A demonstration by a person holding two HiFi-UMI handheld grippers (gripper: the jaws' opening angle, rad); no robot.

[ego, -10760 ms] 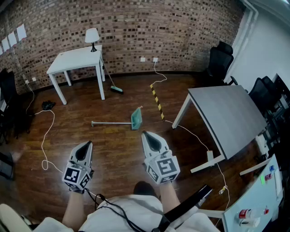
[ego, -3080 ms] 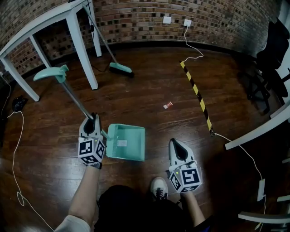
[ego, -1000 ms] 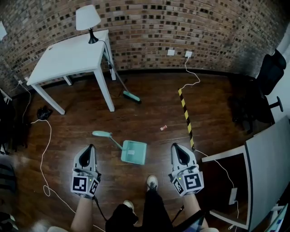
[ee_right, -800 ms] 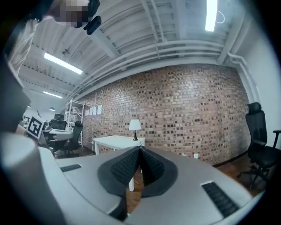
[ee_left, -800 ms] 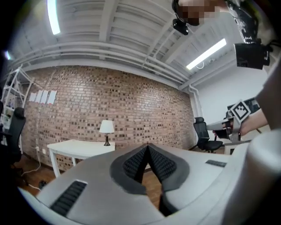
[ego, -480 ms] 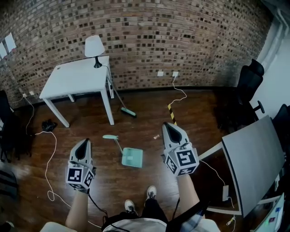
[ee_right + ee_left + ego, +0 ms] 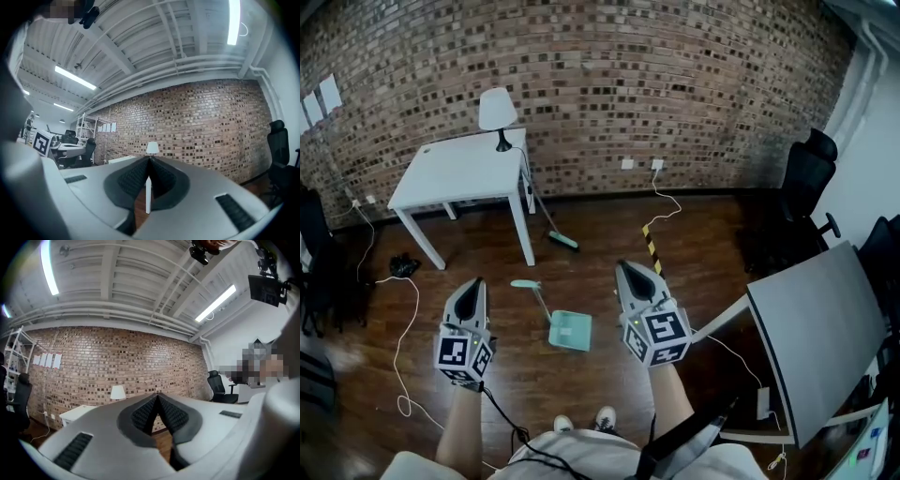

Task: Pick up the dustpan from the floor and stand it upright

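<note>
The teal dustpan rests on the dark wooden floor between my two grippers, its long handle slanting up toward the left, and nothing holds it. My left gripper hovers left of it, shut and empty. My right gripper hovers to its right, also shut and empty. Both are well above the floor. In the left gripper view my left gripper points level at the brick wall with its jaws together. In the right gripper view my right gripper does the same.
A white table with a lamp stands at the brick wall, a broom leaning on it. A yellow-black strip and cables lie on the floor. A grey table and black chairs are at right.
Both grippers have risen away from the floor and the dustpan now looks smaller and farther below. The left gripper, earlier shut on the dustpan's handle, has let it go.
</note>
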